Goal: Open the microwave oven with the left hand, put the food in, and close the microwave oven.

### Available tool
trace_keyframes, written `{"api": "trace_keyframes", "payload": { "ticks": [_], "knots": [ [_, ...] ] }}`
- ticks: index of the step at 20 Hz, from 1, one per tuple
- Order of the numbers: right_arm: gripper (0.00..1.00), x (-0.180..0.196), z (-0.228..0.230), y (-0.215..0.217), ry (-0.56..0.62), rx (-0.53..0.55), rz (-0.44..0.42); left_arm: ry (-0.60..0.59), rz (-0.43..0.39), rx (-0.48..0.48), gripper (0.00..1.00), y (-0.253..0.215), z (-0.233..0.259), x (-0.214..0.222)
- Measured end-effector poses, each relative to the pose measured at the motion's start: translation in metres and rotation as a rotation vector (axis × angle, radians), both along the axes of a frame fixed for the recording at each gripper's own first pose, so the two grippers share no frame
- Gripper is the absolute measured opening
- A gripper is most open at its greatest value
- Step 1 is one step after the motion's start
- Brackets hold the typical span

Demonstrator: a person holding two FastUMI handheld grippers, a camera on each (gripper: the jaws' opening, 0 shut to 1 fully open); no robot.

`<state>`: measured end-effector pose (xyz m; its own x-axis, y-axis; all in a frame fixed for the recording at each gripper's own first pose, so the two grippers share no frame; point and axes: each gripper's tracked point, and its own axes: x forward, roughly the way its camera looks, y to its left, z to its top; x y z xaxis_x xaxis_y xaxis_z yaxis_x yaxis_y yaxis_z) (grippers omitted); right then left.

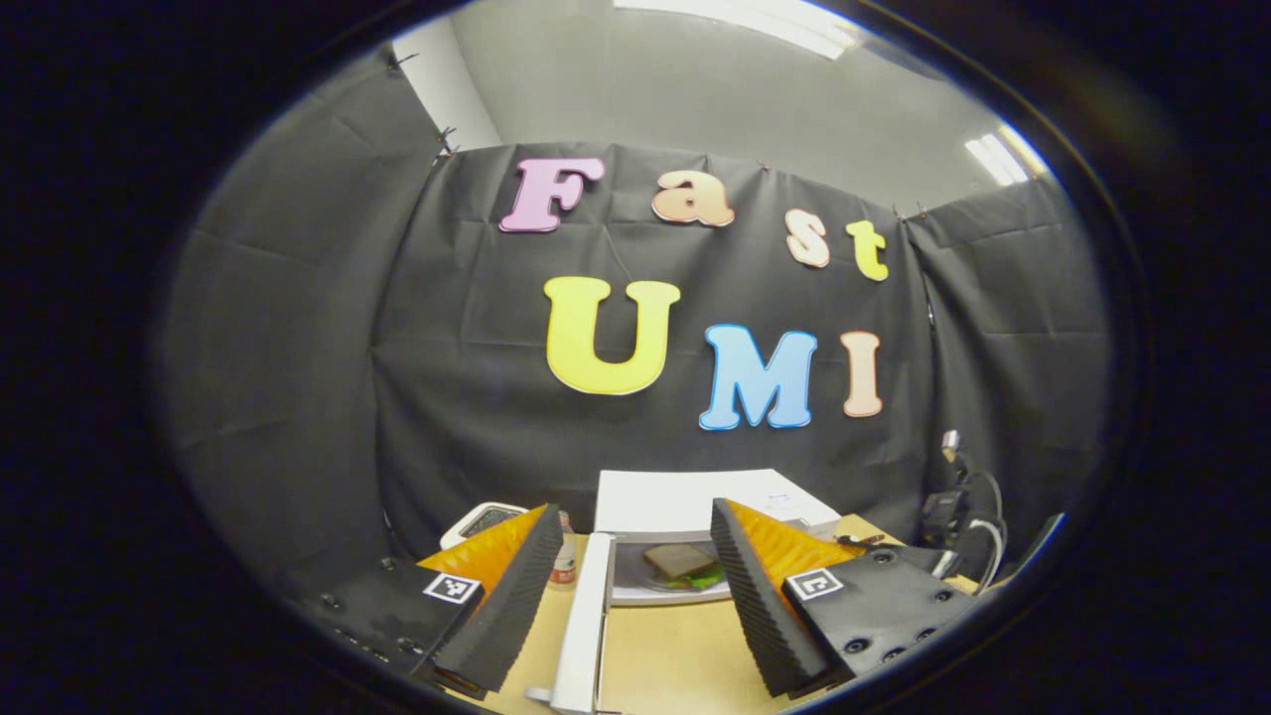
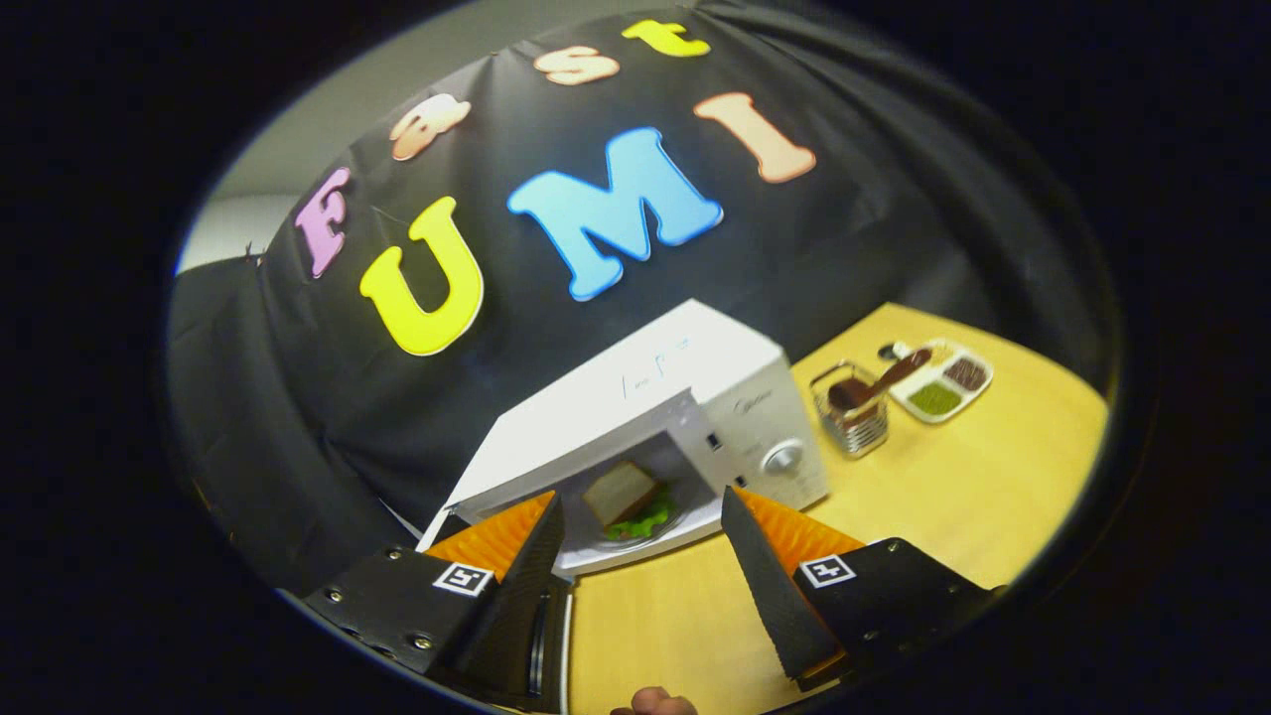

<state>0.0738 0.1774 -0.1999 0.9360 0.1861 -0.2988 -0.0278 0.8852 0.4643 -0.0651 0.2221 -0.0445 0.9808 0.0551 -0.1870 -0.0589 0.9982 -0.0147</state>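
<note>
Left gripper (image 1: 635, 596) is hovering low over the worktop (image 1: 665, 660) with its fingers spread wide and nothing between the pads. The microwave (image 1: 685, 501) is sitting straight ahead of it against the booth wall. Its door (image 1: 584, 626) is swinging out edge-on toward the camera, standing between the two fingers, nearer the left one; I cannot tell whether it is touching either. Inside the cavity the sandwich (image 1: 680, 564) is lying on a plate (image 1: 655, 588), green lettuce peeking out under the bread. A small bottle (image 1: 564, 558) is standing just left of the door, and a white device (image 1: 482, 521) is lying farther left.

Right gripper (image 2: 640, 556) is also holding its fingers wide apart, gripping nothing, pointing at the open microwave (image 2: 645, 417) from the front. The sandwich (image 2: 621, 494) is resting on its plate (image 2: 635, 531) within the cavity. To the microwave's right, a wire basket (image 2: 852, 409) is standing just beside a divided dish (image 2: 938, 382). The tip of a finger (image 2: 655, 703) is showing at the bottom edge.
</note>
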Motion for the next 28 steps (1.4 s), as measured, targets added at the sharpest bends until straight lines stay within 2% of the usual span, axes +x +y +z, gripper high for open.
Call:
{"api": "trace_keyframes", "payload": {
  "ticks": [3, 5, 10, 11, 12, 19, 20, 23, 24, 25, 28],
  "knots": [
    [0.96, -0.030, 0.055, -0.054, -0.143, -0.188, -0.050, -0.012, -0.038, 0.029, 0.94, -0.020, 0.000, 0.000],
    [0.96, -0.053, 0.090, -0.076, -0.193, -0.258, -0.076, -0.007, -0.058, 0.036, 0.96, -0.034, -0.002, 0.002],
    [0.96, -0.084, 0.143, -0.099, -0.274, -0.401, -0.101, -0.022, -0.082, 0.063, 0.96, -0.061, 0.001, -0.004],
    [1.00, -0.087, 0.146, -0.099, -0.294, -0.421, -0.107, -0.026, -0.081, 0.069, 0.96, -0.064, 0.003, -0.004],
    [0.96, -0.090, 0.151, -0.098, -0.308, -0.428, -0.103, -0.033, -0.080, 0.071, 0.96, -0.067, 0.006, -0.005],
    [0.96, -0.097, 0.149, -0.096, -0.291, -0.388, -0.074, -0.033, -0.101, 0.039, 0.96, -0.086, 0.001, -0.010],
    [0.96, -0.096, 0.150, -0.096, -0.293, -0.383, -0.075, -0.027, -0.103, 0.040, 0.89, -0.086, 0.001, -0.012],
    [0.96, -0.094, 0.149, -0.094, -0.290, -0.369, -0.068, -0.007, -0.065, 0.059, 0.27, -0.069, -0.006, -0.022],
    [0.96, -0.095, 0.149, -0.093, -0.287, -0.368, -0.065, 0.015, -0.097, 0.030, 0.07, -0.072, -0.008, -0.029],
    [0.96, -0.095, 0.149, -0.093, -0.289, -0.368, -0.062, 0.030, -0.099, 0.020, 0.07, -0.068, -0.016, -0.030],
    [0.96, -0.088, 0.151, -0.087, -0.297, -0.369, -0.057, 0.087, -0.021, 0.061, 0.07, -0.020, -0.041, -0.057]
  ]
}}
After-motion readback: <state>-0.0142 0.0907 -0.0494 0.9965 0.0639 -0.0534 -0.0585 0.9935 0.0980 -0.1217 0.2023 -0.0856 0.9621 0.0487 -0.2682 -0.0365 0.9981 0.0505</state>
